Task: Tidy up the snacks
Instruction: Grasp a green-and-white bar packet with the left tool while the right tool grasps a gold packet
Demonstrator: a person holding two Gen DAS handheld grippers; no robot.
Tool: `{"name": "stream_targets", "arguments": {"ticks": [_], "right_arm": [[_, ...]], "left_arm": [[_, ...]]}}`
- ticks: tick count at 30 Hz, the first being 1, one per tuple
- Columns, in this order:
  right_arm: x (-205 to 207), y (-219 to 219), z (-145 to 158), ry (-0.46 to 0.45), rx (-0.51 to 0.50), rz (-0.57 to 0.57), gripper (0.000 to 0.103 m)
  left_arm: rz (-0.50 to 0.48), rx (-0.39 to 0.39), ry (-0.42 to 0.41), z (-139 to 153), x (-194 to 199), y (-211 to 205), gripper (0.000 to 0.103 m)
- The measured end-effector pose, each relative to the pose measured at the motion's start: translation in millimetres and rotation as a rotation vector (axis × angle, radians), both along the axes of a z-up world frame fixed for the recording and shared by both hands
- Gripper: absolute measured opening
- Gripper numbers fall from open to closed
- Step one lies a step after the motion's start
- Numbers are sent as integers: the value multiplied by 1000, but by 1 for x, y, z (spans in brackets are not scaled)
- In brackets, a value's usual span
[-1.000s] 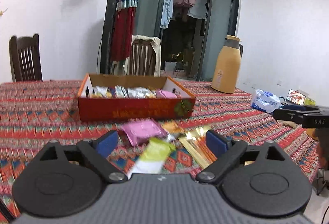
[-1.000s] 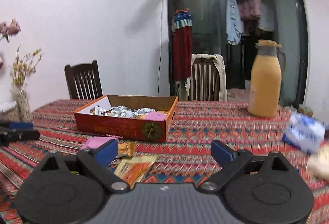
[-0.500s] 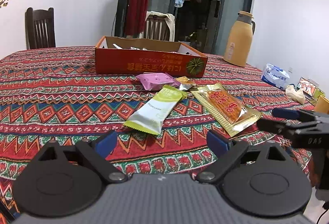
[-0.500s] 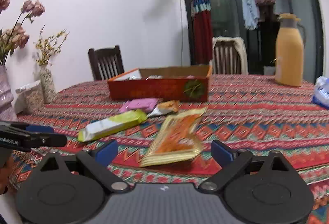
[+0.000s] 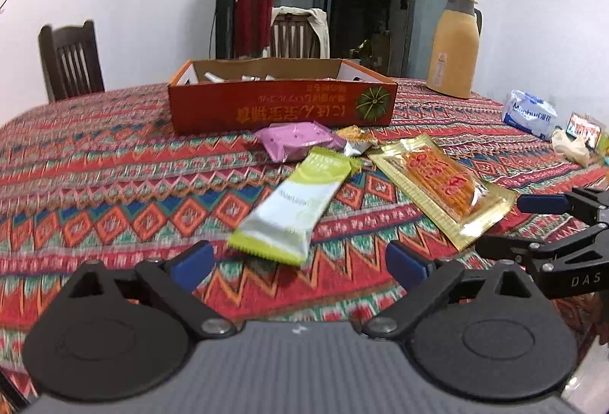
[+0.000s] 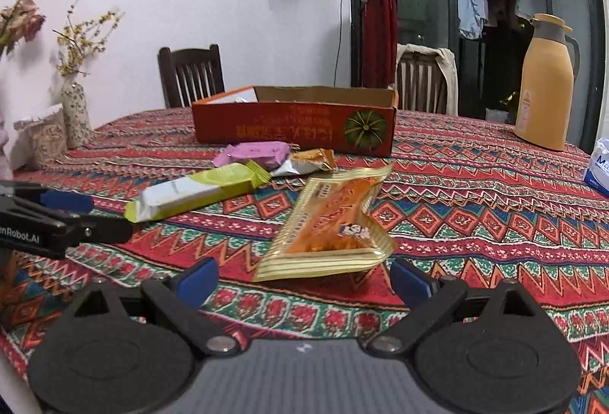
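Left wrist view: my left gripper low over patterned tablecloth, jaws opening, nothing between pads. I count four loose snacks: green-white packet just ahead, gold-orange packet, pink packet, small orange-silver packet. One orange box behind them, few wrappers inside. One thermos

Right wrist view: my right gripper jaws wide apart, gold-orange packet just ahead, not gripped. Two chairs, one vase

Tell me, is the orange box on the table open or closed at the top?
Open. The orange box has no lid over it, and wrapped snacks show above its front wall.
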State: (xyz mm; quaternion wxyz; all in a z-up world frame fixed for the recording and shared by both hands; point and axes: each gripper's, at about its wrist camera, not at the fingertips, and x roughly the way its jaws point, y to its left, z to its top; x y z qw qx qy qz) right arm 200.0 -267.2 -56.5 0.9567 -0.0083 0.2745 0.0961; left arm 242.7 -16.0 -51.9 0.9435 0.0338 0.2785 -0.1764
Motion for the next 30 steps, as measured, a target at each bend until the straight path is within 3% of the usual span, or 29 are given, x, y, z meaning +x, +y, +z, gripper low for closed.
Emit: {"name": "stream_targets", "arguments": {"ticks": [5, 9, 13, 14, 16, 17, 18, 30], "right_arm": [[22, -4, 7, 32, -23, 12, 93], [49, -6, 13, 63, -43, 9, 93], [80, -10, 8, 97, 2, 13, 90], [87, -10, 6, 111, 19, 17, 85], [98, -9, 1, 142, 25, 22, 71], [100, -7, -2, 144, 10, 21, 62], [100, -5, -4, 135, -8, 18, 59], [72, -11, 0, 96, -19, 40, 32]], "left_arm": [[-4, 65, 23, 0, 38, -17, 100], [-63, 85, 51, -3, 63, -29, 96], [-79, 69, 104, -9, 82, -34, 72], [-70, 54, 121, -12, 87, -34, 69], [-48, 55, 100, -12, 87, -34, 50], [-48, 48, 100, -11, 86, -32, 47], [-48, 32, 101, -11, 85, -30, 39], [-26, -58, 97, -3, 53, -18, 35]]}}
